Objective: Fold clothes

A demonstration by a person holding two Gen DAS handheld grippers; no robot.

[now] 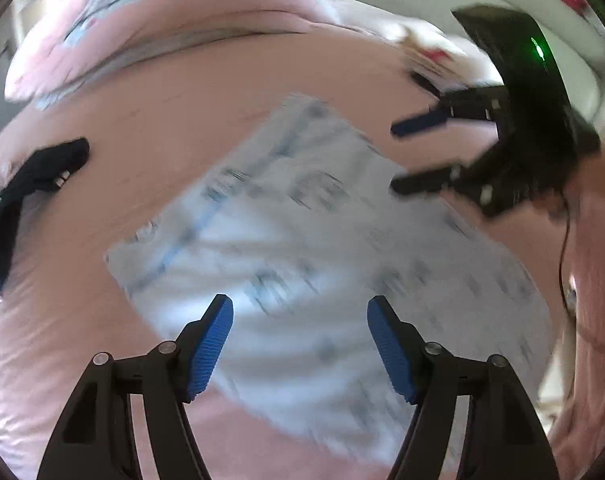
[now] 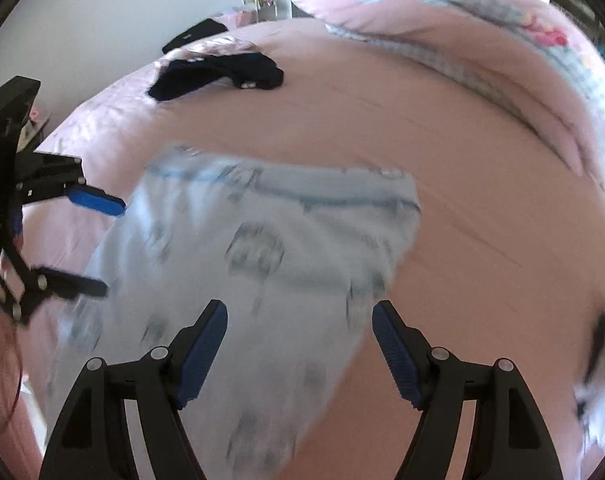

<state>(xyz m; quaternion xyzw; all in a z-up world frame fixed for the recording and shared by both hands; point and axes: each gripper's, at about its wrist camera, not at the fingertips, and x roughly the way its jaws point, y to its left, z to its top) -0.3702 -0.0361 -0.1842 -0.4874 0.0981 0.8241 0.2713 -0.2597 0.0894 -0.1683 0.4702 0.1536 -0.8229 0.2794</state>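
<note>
Motion blur smears both views, so the dark printed marks scattered over the pale blue garment cannot be read as writing or as any brand. That garment lies spread flat on the pink bed sheet, a thin blue trim line running along one edge, and it fills the middle of both pictures.

My left gripper hovers above the garment's near part, jaws spread wide with nothing between the blue pads. In its view my right gripper comes in from two o'clock, fingers apart and empty, above the cloth's far corner; a green light glows on its black body. From the right wrist, my right gripper is likewise released over the garment, and my left one reaches in from nine o'clock beside the cloth's edge.

Dark clothing lies crumpled at eleven o'clock, well apart from the garment. A pink floral pillow sits at one o'clock.
</note>
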